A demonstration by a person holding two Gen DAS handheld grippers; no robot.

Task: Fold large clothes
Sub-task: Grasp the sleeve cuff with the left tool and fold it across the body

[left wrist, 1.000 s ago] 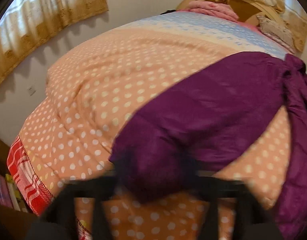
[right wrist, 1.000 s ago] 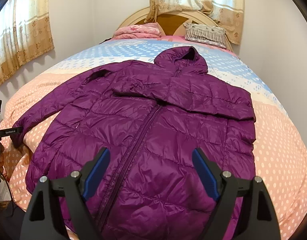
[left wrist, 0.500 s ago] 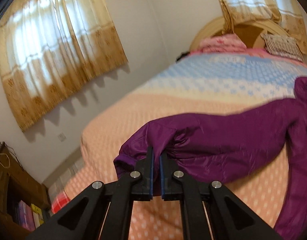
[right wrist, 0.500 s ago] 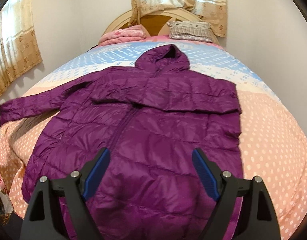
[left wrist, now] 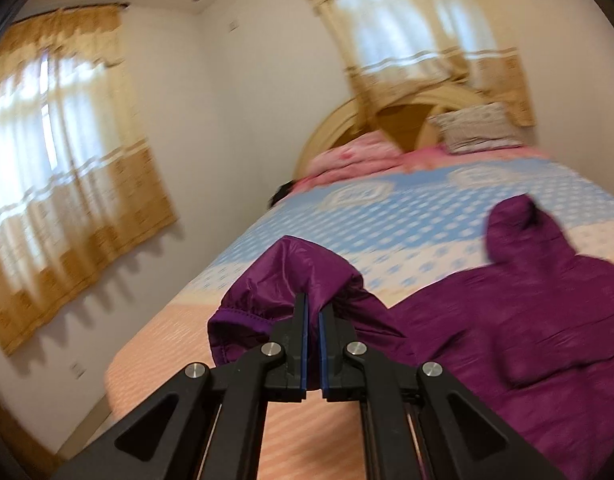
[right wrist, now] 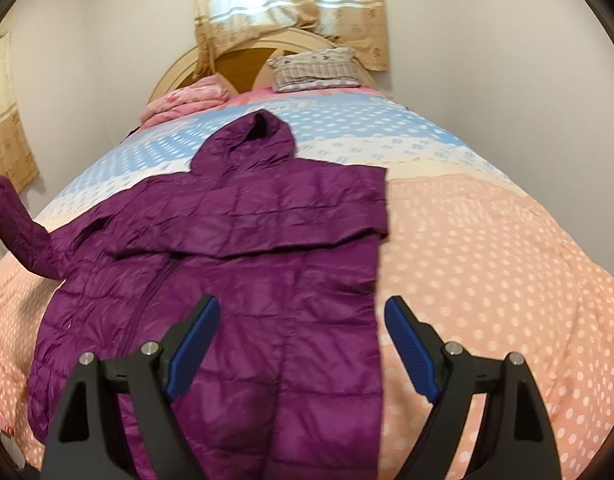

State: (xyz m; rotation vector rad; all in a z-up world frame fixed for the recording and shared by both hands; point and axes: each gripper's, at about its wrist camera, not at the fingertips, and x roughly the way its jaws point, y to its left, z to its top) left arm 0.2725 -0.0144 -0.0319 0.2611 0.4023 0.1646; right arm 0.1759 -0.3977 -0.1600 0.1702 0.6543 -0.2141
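A purple hooded puffer jacket (right wrist: 247, 264) lies front up on the polka-dot bed, hood toward the headboard, its right sleeve folded across the chest. My left gripper (left wrist: 312, 308) is shut on the cuff end of the jacket's left sleeve (left wrist: 291, 276) and holds it lifted above the bed's left side. The raised sleeve also shows at the left edge of the right wrist view (right wrist: 15, 224). My right gripper (right wrist: 301, 320) is open and empty, hovering over the jacket's lower right part near the hem.
The bed (right wrist: 487, 260) has a peach and blue dotted cover. A folded pink blanket (right wrist: 187, 100) and a patterned pillow (right wrist: 315, 66) lie by the wooden headboard (right wrist: 243, 56). Curtained windows (left wrist: 59, 168) are on the left wall. A wall runs close on the bed's right.
My left gripper closed on the left sleeve's cuff and lifted it up off the bed. My right gripper stayed open and shifted to the right over the jacket's lower part.
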